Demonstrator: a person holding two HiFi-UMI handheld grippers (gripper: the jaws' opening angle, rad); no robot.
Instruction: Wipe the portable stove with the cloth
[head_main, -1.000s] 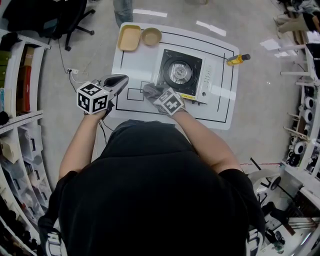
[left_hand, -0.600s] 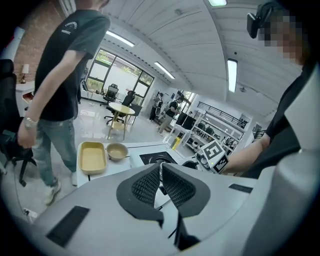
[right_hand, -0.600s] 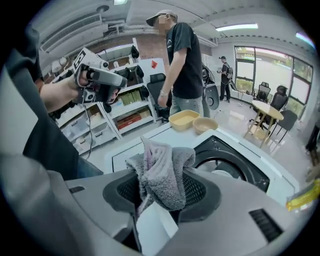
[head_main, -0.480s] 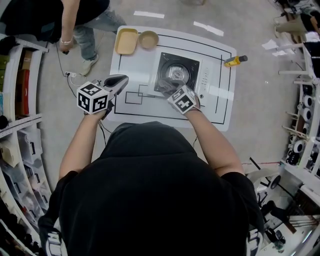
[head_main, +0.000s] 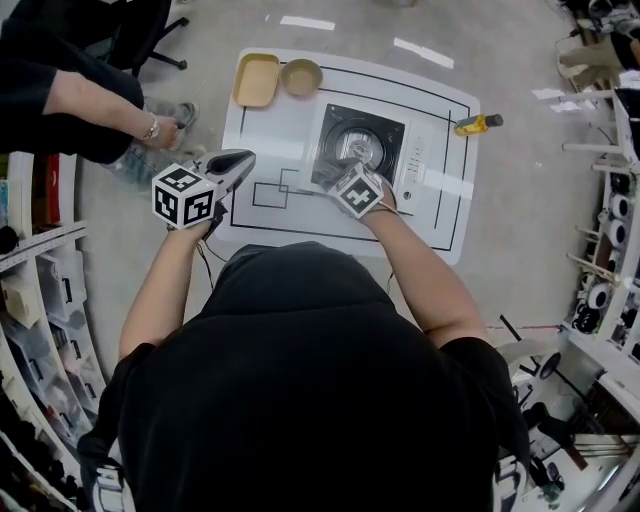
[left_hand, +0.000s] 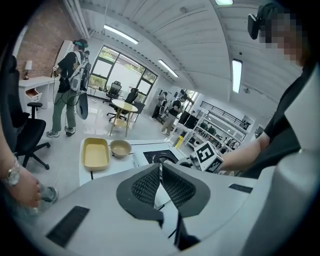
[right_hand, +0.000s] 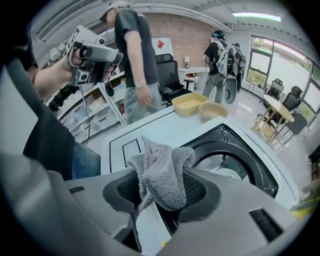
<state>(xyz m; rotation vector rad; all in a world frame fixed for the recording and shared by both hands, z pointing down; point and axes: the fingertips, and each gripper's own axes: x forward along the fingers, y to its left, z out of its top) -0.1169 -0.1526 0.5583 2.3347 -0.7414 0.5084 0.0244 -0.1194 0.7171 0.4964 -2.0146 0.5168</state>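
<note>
On the white tabletop (head_main: 275, 120), head view, I count one portable stove (head_main: 362, 148), one tray (head_main: 256, 79), one bowl (head_main: 301, 76), and one bottle (head_main: 476, 123) by its edge. Left gripper view: my left gripper (left_hand: 160, 170) has its jaws together on nothing. Right gripper view: my right gripper (right_hand: 165, 187) is clamped on the one cloth (right_hand: 161, 167), over the stove's near edge; it looks soft, light and limp, so I'd judge a bunched fold the place to hold

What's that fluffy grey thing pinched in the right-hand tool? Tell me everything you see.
It is the cloth, a pale grey, fluffy, towel-like rag with a pinkish seam. Bunched into a wad, it is clamped between the dark ribbed pads of the right gripper, folds sticking up. It is held over the near edge of the portable stove; whether it touches the stove cannot be seen.
</note>
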